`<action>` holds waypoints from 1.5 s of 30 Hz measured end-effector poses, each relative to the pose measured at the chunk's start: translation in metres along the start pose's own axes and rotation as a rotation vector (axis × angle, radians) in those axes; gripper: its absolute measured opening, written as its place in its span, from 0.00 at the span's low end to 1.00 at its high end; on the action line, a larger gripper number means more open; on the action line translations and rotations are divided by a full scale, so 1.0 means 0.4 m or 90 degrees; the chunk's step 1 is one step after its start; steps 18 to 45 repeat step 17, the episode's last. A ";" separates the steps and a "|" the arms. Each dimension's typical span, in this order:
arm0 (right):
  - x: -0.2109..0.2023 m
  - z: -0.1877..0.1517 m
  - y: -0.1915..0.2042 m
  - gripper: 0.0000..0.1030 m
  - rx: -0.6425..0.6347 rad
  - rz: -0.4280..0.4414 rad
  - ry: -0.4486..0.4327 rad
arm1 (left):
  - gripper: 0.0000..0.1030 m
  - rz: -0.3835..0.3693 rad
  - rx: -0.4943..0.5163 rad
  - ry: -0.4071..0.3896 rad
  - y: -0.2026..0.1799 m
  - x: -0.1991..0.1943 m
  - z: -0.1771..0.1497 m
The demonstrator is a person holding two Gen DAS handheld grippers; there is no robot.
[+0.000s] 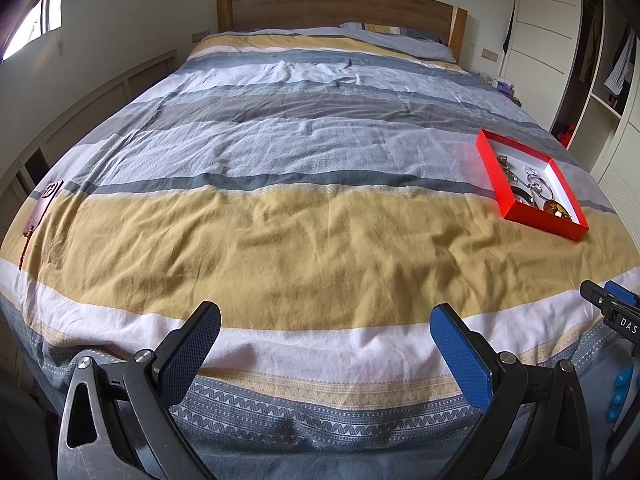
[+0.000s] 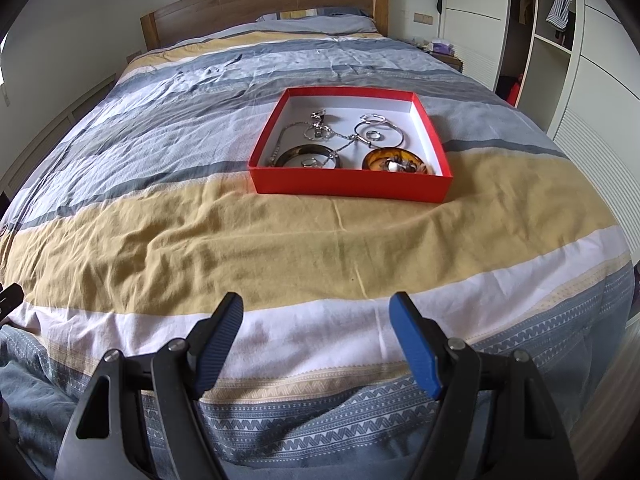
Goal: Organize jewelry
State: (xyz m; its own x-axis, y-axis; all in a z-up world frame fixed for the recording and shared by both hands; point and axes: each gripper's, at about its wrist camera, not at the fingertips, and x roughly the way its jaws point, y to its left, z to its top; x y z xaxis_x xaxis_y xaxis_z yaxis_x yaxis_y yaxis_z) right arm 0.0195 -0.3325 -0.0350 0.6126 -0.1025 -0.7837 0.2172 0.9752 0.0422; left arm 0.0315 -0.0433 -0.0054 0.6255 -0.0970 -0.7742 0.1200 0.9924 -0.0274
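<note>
Near the foot edge of the bed (image 2: 280, 240) both grippers hover over the duvet, nothing in either. Left gripper (image 1: 326, 334) jaws apart, empty. Right gripper (image 2: 316, 320) jaws apart, empty. Red box (image 2: 348, 188) sits on the bed toward its right side, ahead of my right gripper and well apart from both. Jewelry (image 2: 344, 136) is already inside it: silver rings, bangles, a chain, plus a dark bangle (image 2: 310, 156) and an amber bangle (image 2: 396, 162) at the near wall. I see no loose pieces on the duvet. My read: collecting looks done or nearly so; what's left is sorting the tangle, or nothing.
</note>
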 end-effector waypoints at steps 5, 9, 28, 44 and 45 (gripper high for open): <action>-0.001 0.000 0.000 0.72 0.001 0.000 -0.001 | 0.99 0.000 0.000 0.000 -0.001 -0.001 0.000; -0.002 -0.001 0.000 0.72 0.000 0.000 0.000 | 0.99 0.000 0.000 -0.001 -0.001 -0.002 0.000; -0.003 -0.001 -0.001 0.72 0.000 0.000 -0.001 | 0.99 0.000 0.000 -0.001 -0.002 -0.004 -0.001; -0.003 -0.001 -0.001 0.72 0.000 0.000 -0.001 | 0.99 0.000 0.000 -0.001 -0.002 -0.004 -0.001; -0.003 -0.001 -0.001 0.72 0.000 0.000 -0.001 | 0.99 0.000 0.000 -0.001 -0.002 -0.004 -0.001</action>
